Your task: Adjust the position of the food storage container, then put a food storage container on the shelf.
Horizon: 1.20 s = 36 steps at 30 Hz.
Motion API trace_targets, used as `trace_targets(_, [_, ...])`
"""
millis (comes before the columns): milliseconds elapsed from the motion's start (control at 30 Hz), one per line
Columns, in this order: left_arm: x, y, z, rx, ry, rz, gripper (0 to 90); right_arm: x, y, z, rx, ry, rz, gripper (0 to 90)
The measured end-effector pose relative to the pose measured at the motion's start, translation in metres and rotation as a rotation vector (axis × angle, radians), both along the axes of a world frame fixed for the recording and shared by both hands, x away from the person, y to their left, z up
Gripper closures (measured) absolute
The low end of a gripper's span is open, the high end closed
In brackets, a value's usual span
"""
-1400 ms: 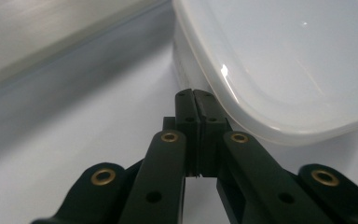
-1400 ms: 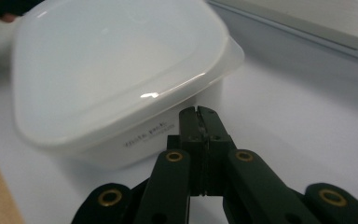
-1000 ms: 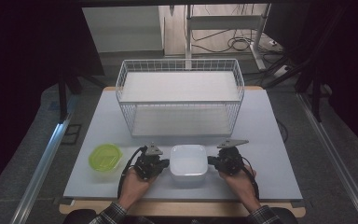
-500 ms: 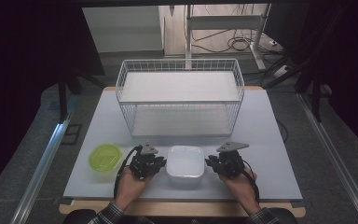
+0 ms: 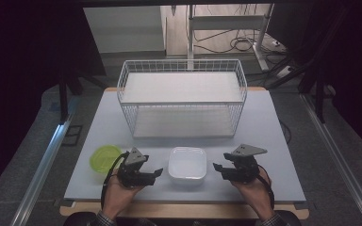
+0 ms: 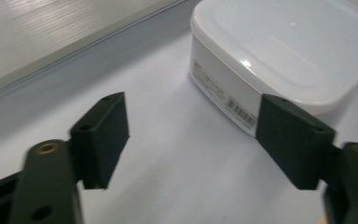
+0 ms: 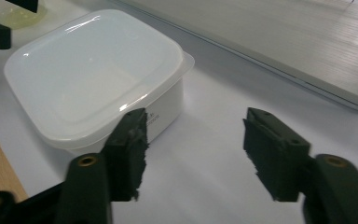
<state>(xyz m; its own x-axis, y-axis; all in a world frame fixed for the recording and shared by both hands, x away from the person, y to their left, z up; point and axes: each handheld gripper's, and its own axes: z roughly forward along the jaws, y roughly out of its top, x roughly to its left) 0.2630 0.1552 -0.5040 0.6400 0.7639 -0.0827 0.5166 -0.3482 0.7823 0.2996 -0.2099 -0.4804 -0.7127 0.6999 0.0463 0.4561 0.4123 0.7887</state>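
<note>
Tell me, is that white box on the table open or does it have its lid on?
Lid on. The white box wears a translucent lid whose rim overhangs its walls all round, seen from both gripper views.

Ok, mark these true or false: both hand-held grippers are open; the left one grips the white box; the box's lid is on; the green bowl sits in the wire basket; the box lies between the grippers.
1. Both open: true; the left hand-held gripper and right hand-held gripper have just been opening, nothing between the jaws.
2. Left grips the white box: false, it stands apart.
3. Lid on: true.
4. Green bowl in wire basket: false, it sits on the table.
5. Box between grippers: true.
</note>
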Motion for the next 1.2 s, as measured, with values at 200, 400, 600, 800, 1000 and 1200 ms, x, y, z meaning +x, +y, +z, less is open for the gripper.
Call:
trace_targets(200, [-0.011, 0.01, -0.004, -0.044, -0.02, -0.024, 7.9, -0.005, 0.002, -0.002, 0.034, -0.01, 0.049, 14.9])
trace_targets(400, [-0.022, 0.012, -0.008, -0.032, -0.063, -0.063, 4.6, -0.014, 0.009, -0.008, -0.051, -0.04, 0.098, 5.2])
trace_targets(600, [-0.026, 0.013, -0.011, -0.021, -0.075, -0.083, 3.1, -0.015, 0.003, -0.013, -0.037, -0.007, 0.086, 3.8])
trace_targets(800, [-0.024, 0.013, -0.014, -0.01, -0.064, -0.082, 2.3, -0.013, -0.007, -0.013, 0.006, 0.01, 0.057, 3.1])
trace_targets(1000, [-0.023, 0.012, -0.014, 0.0, -0.051, -0.082, 2.4, -0.012, -0.006, -0.014, 0.009, 0.013, 0.058, 2.9])
trace_targets(1200, [-0.023, 0.009, -0.013, 0.026, -0.037, -0.074, 2.8, -0.012, -0.005, -0.015, 0.002, 0.0, 0.044, 3.1])
